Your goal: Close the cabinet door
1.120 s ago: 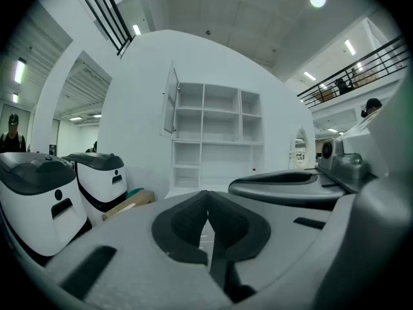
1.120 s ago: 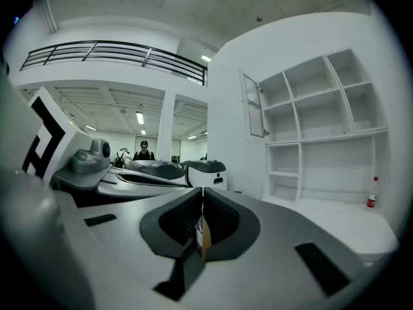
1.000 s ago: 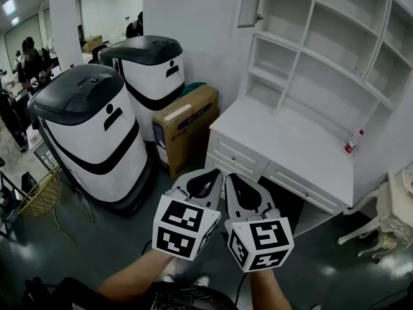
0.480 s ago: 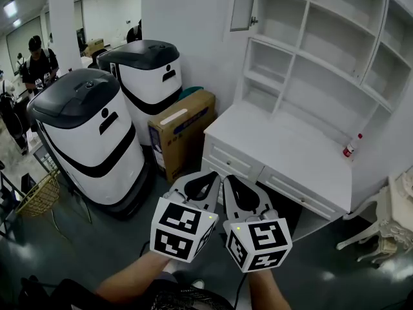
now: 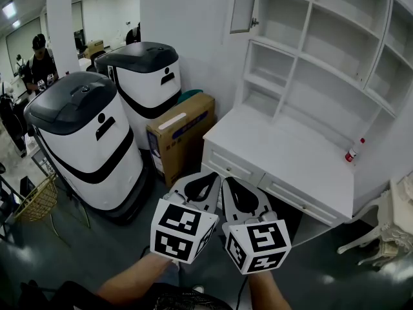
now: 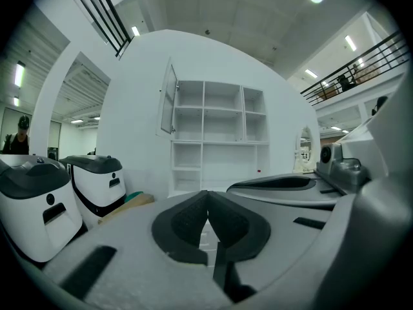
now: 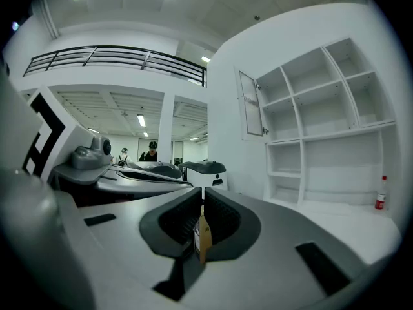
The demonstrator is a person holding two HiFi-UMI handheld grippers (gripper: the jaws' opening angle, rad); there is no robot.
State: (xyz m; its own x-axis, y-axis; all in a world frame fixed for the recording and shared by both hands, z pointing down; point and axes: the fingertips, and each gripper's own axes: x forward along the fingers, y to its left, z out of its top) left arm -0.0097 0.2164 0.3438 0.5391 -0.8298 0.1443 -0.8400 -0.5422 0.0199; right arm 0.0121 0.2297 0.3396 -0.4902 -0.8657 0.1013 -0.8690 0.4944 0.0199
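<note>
A white wall [image 5: 187, 37] backs a white shelf [image 5: 303, 60], which stands on a white desk [image 5: 284, 147] with drawers along its front. Left of the desk are two white machines with dark lids: the near machine [image 5: 84, 141] and, behind it, the far machine [image 5: 145, 76]. A brown box [image 5: 184, 134] stands on the floor between the far machine and the desk.

The door [image 5: 244, 5], a narrow glazed panel, hangs at the shelf's top left compartment. It is swung open, out from the shelf front, with a small knob on its free edge. The left gripper view shows it standing out from the shelf's left side [image 6: 169, 99], and the right gripper view shows it open as well [image 7: 250, 105].

Both grippers are held low in front of the desk, side by side and just beside each other, well apart from the door. The left gripper [image 5: 208, 174] has its jaws together with nothing between them, its pads meeting at the tip [image 6: 208, 196]. The right gripper [image 5: 227, 179] is closed too and holds nothing. Only a thin slit is left between its pads [image 7: 202, 208], and the box shows through it.

A wicker basket [image 5: 39, 199] sits on the floor at far left. A small red-capped bottle [image 5: 352, 154] stands at the desk's right rear.
</note>
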